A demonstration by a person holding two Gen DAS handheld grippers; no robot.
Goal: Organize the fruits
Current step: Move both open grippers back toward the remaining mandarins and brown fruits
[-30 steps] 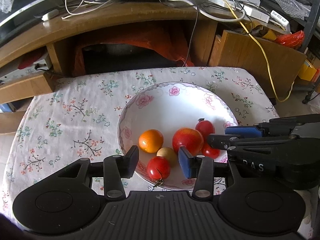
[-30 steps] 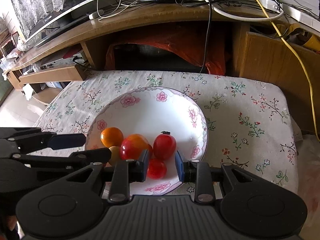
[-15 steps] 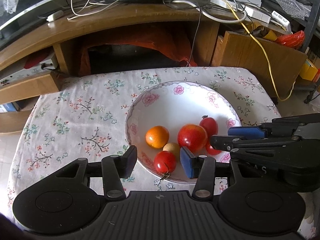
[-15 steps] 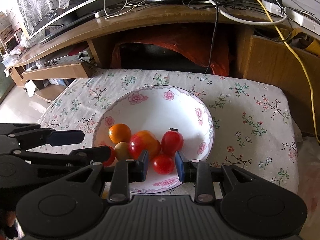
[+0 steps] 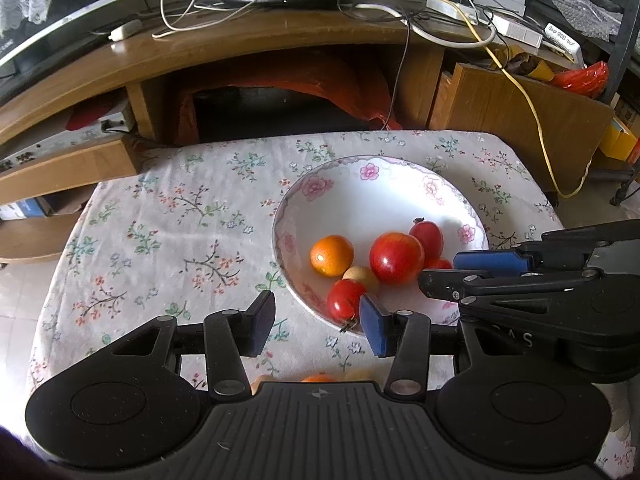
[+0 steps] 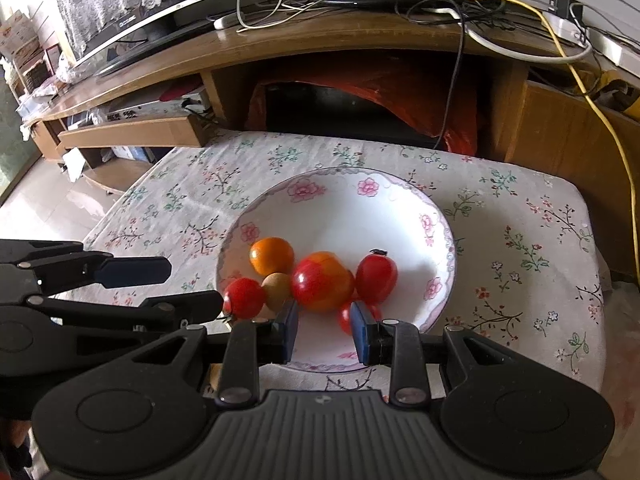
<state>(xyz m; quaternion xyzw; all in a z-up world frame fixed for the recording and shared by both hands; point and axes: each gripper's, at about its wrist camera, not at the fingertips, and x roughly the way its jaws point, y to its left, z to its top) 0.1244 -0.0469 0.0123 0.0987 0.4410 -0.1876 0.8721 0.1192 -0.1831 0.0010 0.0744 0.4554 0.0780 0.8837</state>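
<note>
My right jaws (image 6: 323, 326), part open and empty, sit just short of the small tomato (image 6: 345, 318) at the bowl's (image 6: 440, 240) near rim, left jaws (image 5: 316, 320) wide, empty.

Both wrist cams close above table, facing fwd/down, L & R, sharing fruit bowl (image 5: 472, 216) (image 6: 446, 236).

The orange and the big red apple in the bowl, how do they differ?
The orange is plain orange all over; the apple is red with a yellow-orange patch on top. The orange is smaller than the apple. The orange sits on the left of the cluster, the apple in its middle, among the small red fruits. Both are round, glossy and rest in the flowered bowl, ungripped.
</note>
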